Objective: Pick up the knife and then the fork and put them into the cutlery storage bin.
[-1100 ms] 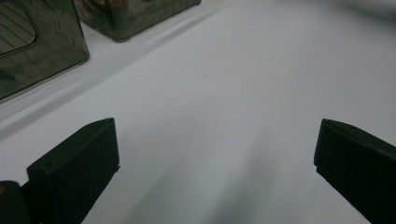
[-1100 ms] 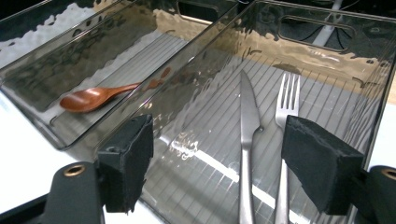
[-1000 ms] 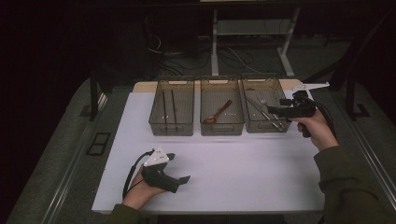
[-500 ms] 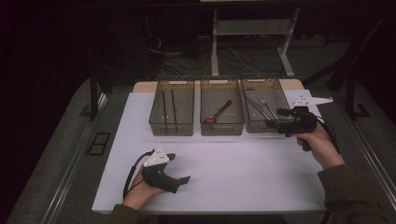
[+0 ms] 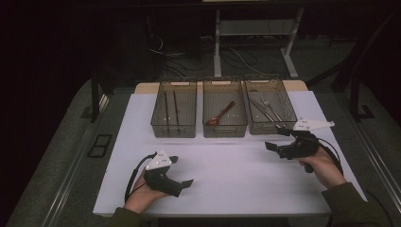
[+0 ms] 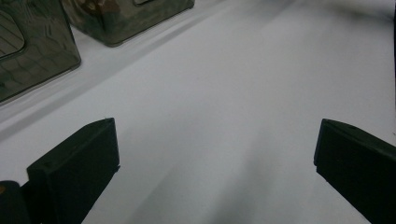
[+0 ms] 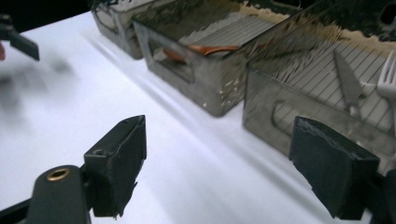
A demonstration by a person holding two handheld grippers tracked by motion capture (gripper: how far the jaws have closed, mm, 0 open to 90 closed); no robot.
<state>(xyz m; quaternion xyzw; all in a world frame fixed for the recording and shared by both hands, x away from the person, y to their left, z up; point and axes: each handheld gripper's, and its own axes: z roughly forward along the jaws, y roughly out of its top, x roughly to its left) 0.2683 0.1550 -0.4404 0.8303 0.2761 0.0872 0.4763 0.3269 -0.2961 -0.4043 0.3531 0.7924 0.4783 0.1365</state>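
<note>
Three dark see-through bins stand in a row at the back of the white table (image 5: 236, 165). The left bin (image 5: 173, 127) holds two dark chopsticks (image 5: 170, 106). A brown spoon (image 5: 220, 115) lies in the middle bin (image 5: 225, 128). The right bin (image 5: 270, 126) holds a knife (image 5: 261, 108) and a fork (image 5: 269, 105). My right gripper (image 5: 274, 138) hovers just in front of the right bin; its jaws have just been opening, with nothing between them (image 7: 217, 144). My left gripper (image 5: 182, 171) rests low at the front left, open over bare table (image 6: 215, 140).
In the right gripper view the knife (image 7: 348, 74) and fork (image 7: 387, 79) lie on the ribbed floor of the nearest bin, and the spoon (image 7: 205, 49) is in the one beyond. Table legs and cables (image 5: 227, 52) stand in the dark behind the table.
My right gripper has come back from above the right bin toward the person and sunk a little, to just in front of it. The left gripper has stayed put.
</note>
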